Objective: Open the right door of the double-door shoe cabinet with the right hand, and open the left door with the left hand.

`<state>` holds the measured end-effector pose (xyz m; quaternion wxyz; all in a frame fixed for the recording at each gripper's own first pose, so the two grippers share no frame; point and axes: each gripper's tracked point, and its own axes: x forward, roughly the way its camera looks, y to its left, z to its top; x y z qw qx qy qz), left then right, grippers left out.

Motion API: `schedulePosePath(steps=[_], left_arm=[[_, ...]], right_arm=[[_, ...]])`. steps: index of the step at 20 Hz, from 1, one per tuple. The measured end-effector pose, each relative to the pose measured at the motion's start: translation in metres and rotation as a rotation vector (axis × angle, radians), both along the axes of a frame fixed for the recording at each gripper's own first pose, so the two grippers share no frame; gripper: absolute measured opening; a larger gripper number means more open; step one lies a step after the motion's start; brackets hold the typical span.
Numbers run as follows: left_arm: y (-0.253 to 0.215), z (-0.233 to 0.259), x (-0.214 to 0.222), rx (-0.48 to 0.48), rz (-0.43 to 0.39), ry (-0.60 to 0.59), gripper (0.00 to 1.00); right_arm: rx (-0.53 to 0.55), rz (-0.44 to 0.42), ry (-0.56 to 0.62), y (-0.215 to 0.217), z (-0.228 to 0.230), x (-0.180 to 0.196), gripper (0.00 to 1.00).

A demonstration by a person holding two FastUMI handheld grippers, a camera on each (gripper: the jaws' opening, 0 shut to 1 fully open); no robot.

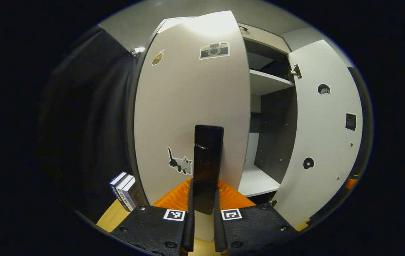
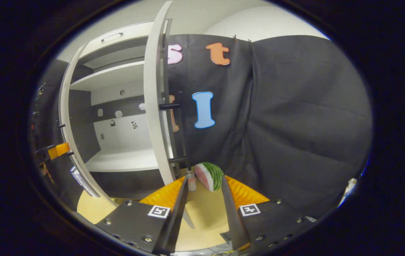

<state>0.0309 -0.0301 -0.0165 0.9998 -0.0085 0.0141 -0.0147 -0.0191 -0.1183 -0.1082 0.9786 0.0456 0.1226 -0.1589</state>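
Observation:
In the left gripper view the cabinet's left door [image 1: 188,106], white with camera and cat stickers, stands partly swung out in front of me. My left gripper [image 1: 204,193] is shut on its black vertical handle [image 1: 208,153], one finger on each side. The right door [image 1: 325,135] hangs wide open at the right, and the shelves [image 1: 270,81] show between the doors. In the right gripper view the right door [image 2: 154,106] is seen edge-on, its black bar handle [image 2: 181,131] facing the cloth wall. My right gripper [image 2: 204,206] is open below it, holding nothing and touching nothing.
Several books [image 1: 122,190] lean by the cabinet's lower left corner on the wooden surface [image 1: 111,217]. A toy watermelon slice [image 2: 209,176] and a small bottle [image 2: 190,181] sit beyond the right gripper's fingers, near the cloth wall [image 2: 295,124]. The left door's edge [image 2: 68,124] curves at the left.

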Motion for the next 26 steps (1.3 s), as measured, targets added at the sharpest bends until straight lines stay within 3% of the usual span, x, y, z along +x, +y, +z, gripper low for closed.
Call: schedulePosePath(steps=[4,5,14,18,22,25,26], left_arm=[[0.022,0.001,-0.024,0.004,0.019,0.006,0.22],[0.028,0.001,-0.029,0.005,0.023,0.009,0.22],[0.069,0.002,-0.058,0.014,0.079,0.025,0.16],[0.099,0.002,-0.071,0.044,0.143,0.034,0.11],[0.143,0.002,-0.079,0.053,0.258,0.049,0.01],[0.152,0.005,-0.081,-0.016,0.242,0.039,0.0],[0.153,0.004,-0.082,-0.021,0.235,0.044,0.01]], right_arm=[[-0.018,0.001,0.005,-0.005,-0.001,0.009,0.6],[-0.015,0.001,0.005,-0.006,-0.001,0.01,0.57],[-0.021,0.004,0.0,-0.005,-0.001,0.023,0.55],[-0.029,-0.01,-0.004,-0.007,0.0,0.026,0.55],[-0.009,-0.017,-0.011,-0.007,-0.001,0.026,0.59],[-0.009,-0.023,-0.014,-0.008,-0.001,0.027,0.55],[-0.011,-0.026,-0.013,-0.008,-0.001,0.026,0.59]])
